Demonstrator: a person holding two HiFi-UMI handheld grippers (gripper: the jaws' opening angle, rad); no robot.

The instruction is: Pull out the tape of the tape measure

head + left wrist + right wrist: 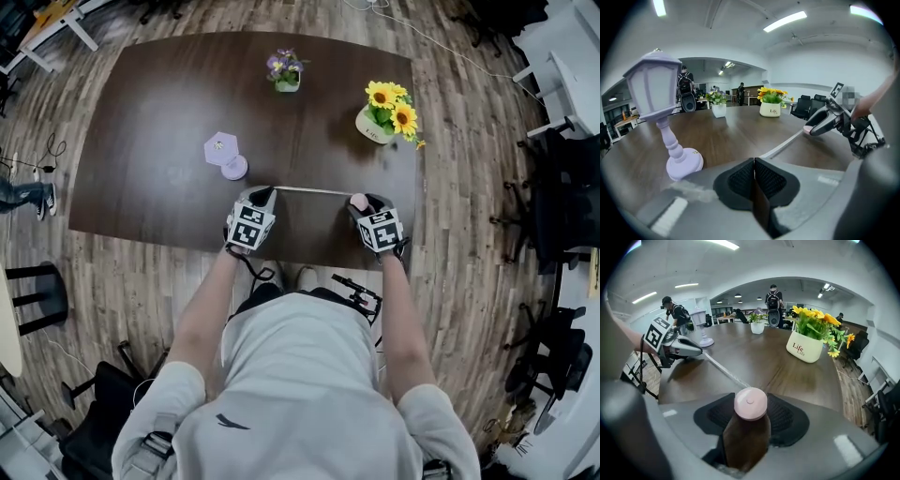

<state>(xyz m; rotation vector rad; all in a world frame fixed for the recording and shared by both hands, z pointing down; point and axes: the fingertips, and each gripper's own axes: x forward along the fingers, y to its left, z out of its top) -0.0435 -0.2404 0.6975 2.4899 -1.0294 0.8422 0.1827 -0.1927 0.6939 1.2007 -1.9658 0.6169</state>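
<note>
A small round pink tape measure sits between the pads of my right gripper, which is shut on it. Its thin white tape runs straight and taut above the dark table to my left gripper. In the left gripper view the pads of my left gripper are pressed together, and the tape leaves them toward the right gripper. Both grippers hover near the table's front edge, about a forearm's length apart.
A lilac lantern-shaped lamp stands just beyond the left gripper. A small pot of purple flowers is at the far side of the brown table, and a sunflower pot at the far right. Office chairs surround the table.
</note>
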